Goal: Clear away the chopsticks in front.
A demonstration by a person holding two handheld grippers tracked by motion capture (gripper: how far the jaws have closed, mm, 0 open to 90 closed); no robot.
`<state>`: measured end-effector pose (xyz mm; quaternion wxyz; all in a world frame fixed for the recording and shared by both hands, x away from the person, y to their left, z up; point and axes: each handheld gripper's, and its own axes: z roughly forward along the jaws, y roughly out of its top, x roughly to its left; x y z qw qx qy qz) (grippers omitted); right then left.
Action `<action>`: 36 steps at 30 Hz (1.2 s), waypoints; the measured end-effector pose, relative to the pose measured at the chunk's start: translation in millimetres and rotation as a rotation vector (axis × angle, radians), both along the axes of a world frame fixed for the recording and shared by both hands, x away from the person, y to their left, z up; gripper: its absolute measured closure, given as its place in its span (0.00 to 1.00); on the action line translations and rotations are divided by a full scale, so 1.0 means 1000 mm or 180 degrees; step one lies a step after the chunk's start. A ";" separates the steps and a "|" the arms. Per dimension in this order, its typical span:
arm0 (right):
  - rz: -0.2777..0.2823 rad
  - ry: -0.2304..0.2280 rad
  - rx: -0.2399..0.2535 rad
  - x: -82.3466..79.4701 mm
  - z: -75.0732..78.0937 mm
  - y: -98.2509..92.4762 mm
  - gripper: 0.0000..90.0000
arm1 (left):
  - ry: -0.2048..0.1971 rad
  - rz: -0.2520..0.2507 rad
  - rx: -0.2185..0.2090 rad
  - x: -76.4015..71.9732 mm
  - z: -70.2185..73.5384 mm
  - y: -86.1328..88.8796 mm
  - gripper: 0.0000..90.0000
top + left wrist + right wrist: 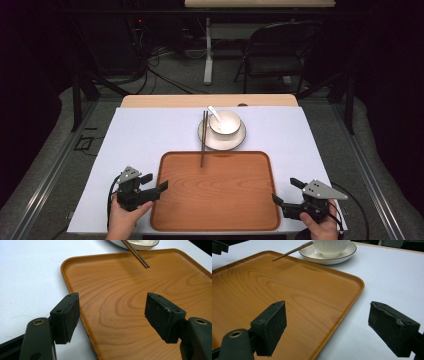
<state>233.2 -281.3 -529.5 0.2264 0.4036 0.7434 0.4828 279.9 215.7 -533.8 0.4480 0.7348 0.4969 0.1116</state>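
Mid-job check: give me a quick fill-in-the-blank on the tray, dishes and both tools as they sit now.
1. The bowl sits on the ____.
2. The chopsticks rest on the plate's rim, their near tips over the ____.
3. The white spoon lies in the ____.
4. The left tool and right tool both have their jaws ____.

Missing words: plate; tray; bowl; open.
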 end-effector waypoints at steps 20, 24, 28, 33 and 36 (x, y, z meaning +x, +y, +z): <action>0.0024 -0.0004 0.0007 0.000 0.000 0.001 0.16 | 0.0218 0.0027 -0.0010 0.036 0.037 -0.010 0.46; 0.0021 0.0013 0.0012 0.001 0.000 0.001 0.16 | 0.0303 0.0023 -0.0038 0.051 0.049 -0.014 0.46; 0.0013 0.0014 0.0023 0.001 0.000 0.000 0.16 | 0.0289 0.0014 -0.0106 0.069 0.059 -0.019 0.47; 0.0014 0.0016 0.0025 0.001 0.000 0.000 0.16 | 0.0374 0.0014 -0.0159 0.083 0.064 -0.023 0.49; 0.0015 0.0018 0.0032 0.001 0.000 0.000 0.16 | 0.0443 0.0003 -0.0208 0.095 0.068 -0.029 0.49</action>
